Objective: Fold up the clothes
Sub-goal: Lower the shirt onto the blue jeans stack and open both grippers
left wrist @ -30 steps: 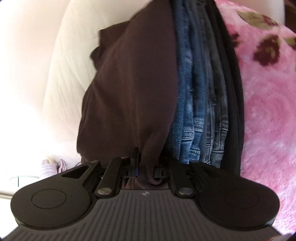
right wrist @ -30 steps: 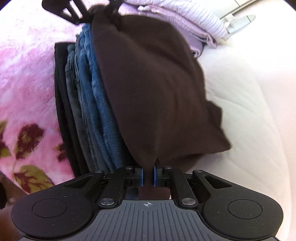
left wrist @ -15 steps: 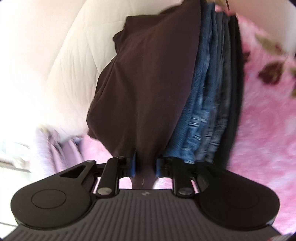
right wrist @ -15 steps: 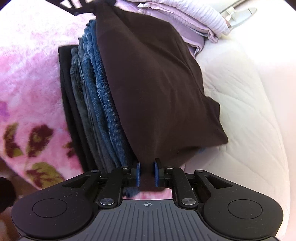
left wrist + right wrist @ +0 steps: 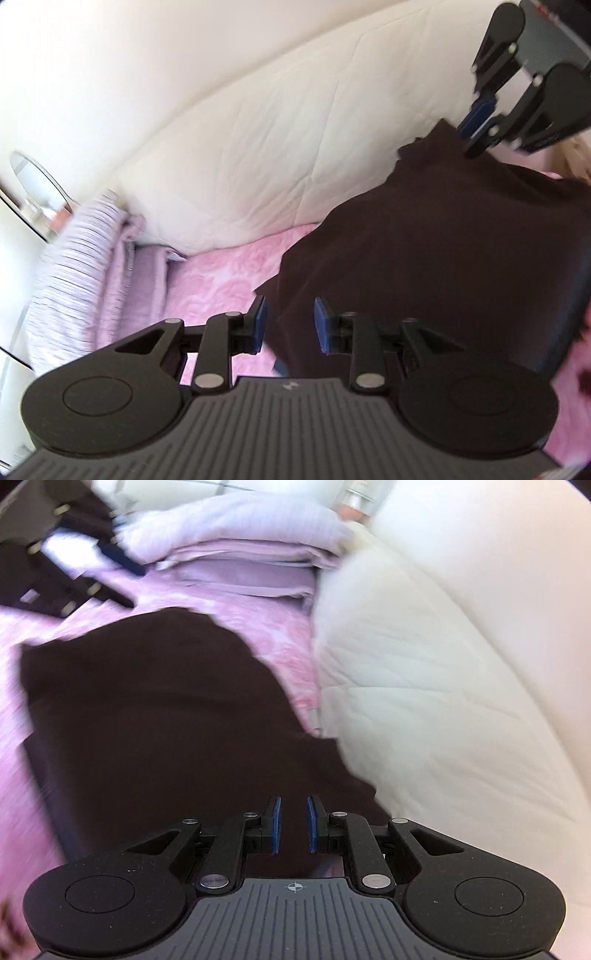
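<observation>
A dark brown folded garment [image 5: 436,258] lies flat on the pink blanket [image 5: 221,280]; it also shows in the right wrist view [image 5: 159,720]. My left gripper [image 5: 288,325] is open and empty, its blue pads just off the garment's near edge. My right gripper [image 5: 293,825] is open and empty above the garment's opposite edge. Each gripper shows in the other's view, the right one at the top right of the left wrist view [image 5: 480,122] and the left one blurred at the top left of the right wrist view [image 5: 110,572]. The stack under the brown garment is hidden.
A white quilted duvet [image 5: 280,155] lies bunched behind the garment, also in the right wrist view [image 5: 424,686]. A folded pile of lilac striped cloth [image 5: 77,277] lies beside it [image 5: 240,546]. A white wall [image 5: 110,74] stands behind the bed.
Both grippers opened and let go of the brown garment, which now lies flat on the stack. Both grippers pulled back and tilted, so the jeans stack is out of sight.
</observation>
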Action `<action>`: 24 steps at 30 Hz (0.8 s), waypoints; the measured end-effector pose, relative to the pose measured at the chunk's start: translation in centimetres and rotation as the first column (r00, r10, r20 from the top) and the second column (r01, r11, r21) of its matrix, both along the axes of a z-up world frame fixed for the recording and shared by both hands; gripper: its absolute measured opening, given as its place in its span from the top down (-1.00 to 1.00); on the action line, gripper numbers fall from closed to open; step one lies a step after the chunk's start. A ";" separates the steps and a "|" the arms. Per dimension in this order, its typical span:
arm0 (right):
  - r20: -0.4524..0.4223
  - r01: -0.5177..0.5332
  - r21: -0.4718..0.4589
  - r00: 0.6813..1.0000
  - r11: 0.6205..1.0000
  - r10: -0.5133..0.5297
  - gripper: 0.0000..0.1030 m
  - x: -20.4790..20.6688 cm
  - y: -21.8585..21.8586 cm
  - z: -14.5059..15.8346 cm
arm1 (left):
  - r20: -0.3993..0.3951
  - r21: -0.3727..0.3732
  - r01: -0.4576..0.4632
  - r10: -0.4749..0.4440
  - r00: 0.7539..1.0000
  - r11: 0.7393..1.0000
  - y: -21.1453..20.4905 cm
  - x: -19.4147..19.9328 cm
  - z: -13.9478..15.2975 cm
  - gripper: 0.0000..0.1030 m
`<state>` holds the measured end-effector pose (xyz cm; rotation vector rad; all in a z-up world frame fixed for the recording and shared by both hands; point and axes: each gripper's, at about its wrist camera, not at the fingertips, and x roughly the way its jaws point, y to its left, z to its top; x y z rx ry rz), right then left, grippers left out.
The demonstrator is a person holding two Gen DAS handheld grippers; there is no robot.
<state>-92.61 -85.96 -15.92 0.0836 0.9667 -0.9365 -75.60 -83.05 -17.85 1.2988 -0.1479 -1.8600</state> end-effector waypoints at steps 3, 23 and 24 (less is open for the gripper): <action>-0.002 0.087 0.063 0.996 0.994 -0.087 0.75 -0.9 -5.0 -2.9 | -0.047 0.012 -0.056 0.057 0.997 0.998 -2.1 -0.3 0.4 0.51; 0.290 -0.027 0.286 0.955 0.958 -0.060 0.65 -0.7 9.8 -0.8 | -0.100 0.178 -0.171 0.191 0.977 0.969 8.7 1.7 0.6 0.53; 0.288 -0.014 0.298 0.954 0.954 -0.076 0.64 -0.6 9.8 -0.4 | -0.111 0.190 -0.193 0.216 0.970 0.963 8.6 1.9 0.7 0.53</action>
